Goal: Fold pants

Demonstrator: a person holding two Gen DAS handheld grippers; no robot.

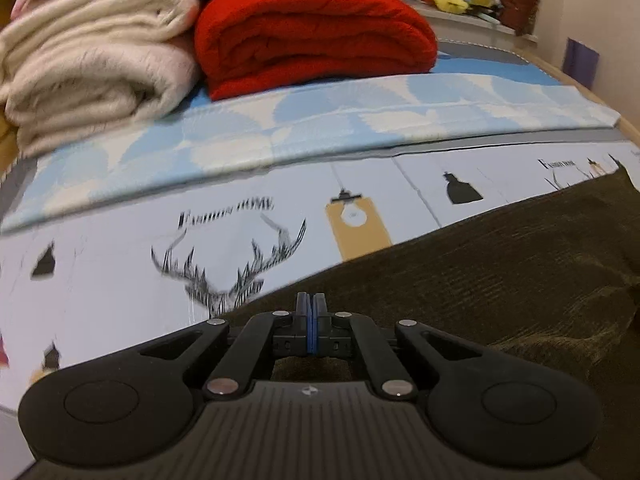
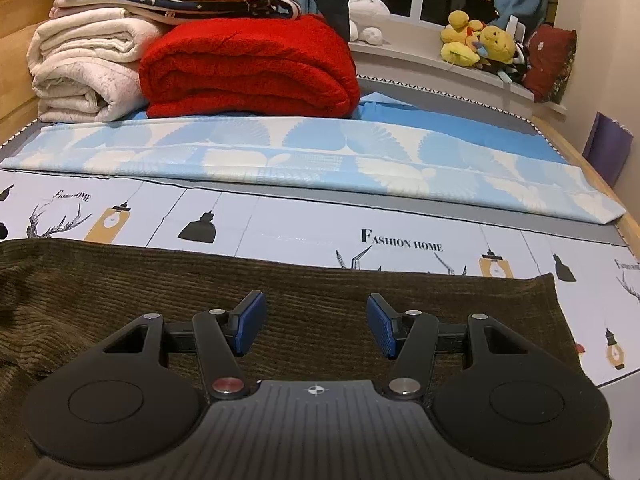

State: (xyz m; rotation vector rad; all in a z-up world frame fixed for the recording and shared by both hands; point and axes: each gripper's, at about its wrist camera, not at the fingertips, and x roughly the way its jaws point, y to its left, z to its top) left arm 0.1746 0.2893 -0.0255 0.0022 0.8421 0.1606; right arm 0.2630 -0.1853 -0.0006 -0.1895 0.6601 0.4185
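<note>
Dark olive corduroy pants [image 1: 500, 280] lie across the printed bed cover. In the left wrist view my left gripper [image 1: 311, 304] is shut, its blue pads pressed together right at the pants' far edge. The fabric runs taut from the fingertips toward the upper right, so the edge looks pinched. In the right wrist view the pants [image 2: 320, 292] spread flat under my right gripper [image 2: 316, 320]. That gripper is open with nothing between its blue pads [image 2: 250, 320], hovering over the middle of the cloth. The pants' right end [image 2: 548, 300] sits near the bed's right side.
A folded blue-and-white sheet [image 2: 320, 160] lies beyond the pants. Behind it are a folded red blanket [image 2: 248, 72] and cream blankets [image 2: 80, 68]. Yellow plush toys [image 2: 476, 40] sit on the window ledge. A wooden bed frame [image 2: 628, 224] borders the right side.
</note>
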